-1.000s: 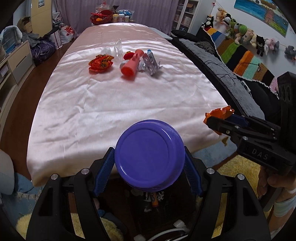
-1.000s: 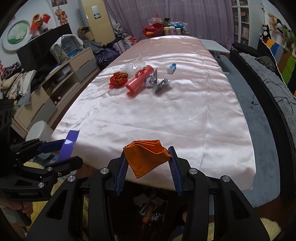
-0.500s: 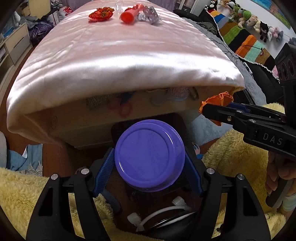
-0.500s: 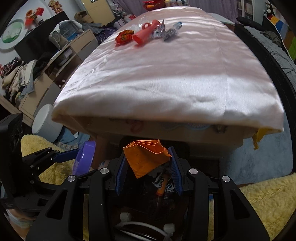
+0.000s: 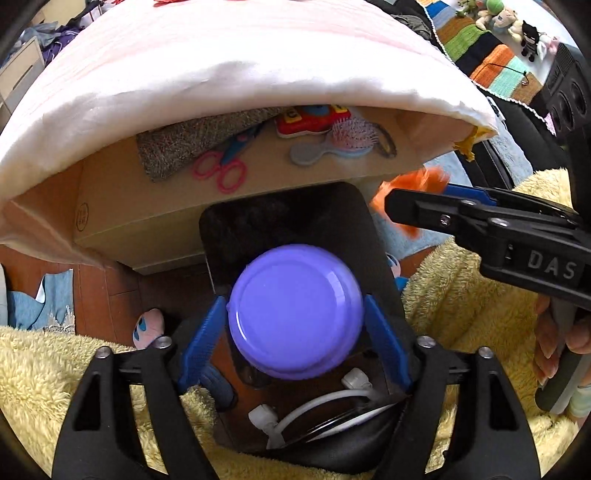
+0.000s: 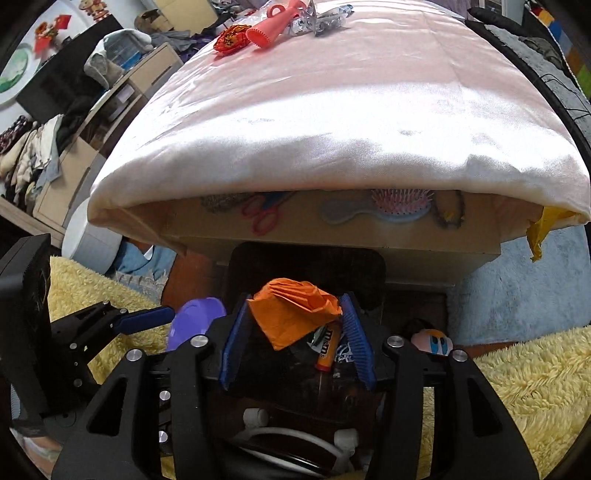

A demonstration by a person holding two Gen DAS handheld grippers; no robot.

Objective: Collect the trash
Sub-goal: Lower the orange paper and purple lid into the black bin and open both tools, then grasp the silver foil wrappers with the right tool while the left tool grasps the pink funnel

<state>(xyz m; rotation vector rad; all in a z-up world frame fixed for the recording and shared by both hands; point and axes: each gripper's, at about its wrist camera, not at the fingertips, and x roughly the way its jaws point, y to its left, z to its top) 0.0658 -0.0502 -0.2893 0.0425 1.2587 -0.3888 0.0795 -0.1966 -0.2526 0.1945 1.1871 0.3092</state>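
Observation:
My left gripper (image 5: 295, 343) points down into a black trash bin (image 5: 288, 221) on the floor. Its jaws are opening, and a purple plastic cup (image 5: 295, 314), bottom up, sits loose and slightly tilted between the blue pads (image 5: 203, 343). My right gripper (image 6: 295, 332) hangs over the same bin (image 6: 306, 266). Its jaws are opening too, and a crumpled orange wrapper (image 6: 291, 310) lies unfolding between them. The purple cup (image 6: 195, 321) shows at its left. The right gripper (image 5: 413, 203) with the orange wrapper (image 5: 421, 181) reaches in from the right.
The bin holds a candy wrapper (image 6: 327, 349) and a white cable (image 5: 314, 406). Behind it stands a cardboard box (image 5: 166, 218) under a pink cloth-covered table (image 6: 332, 110), with a red wrapper (image 6: 231, 38), a pink tool (image 6: 273, 26) and foil wrappers far back. A yellow fluffy rug (image 6: 517, 387) surrounds the bin.
Both grippers have sunk from table height and tipped down over the bin. Both pairs of jaws have widened, the purple cup has tilted and the orange wrapper has unfolded.

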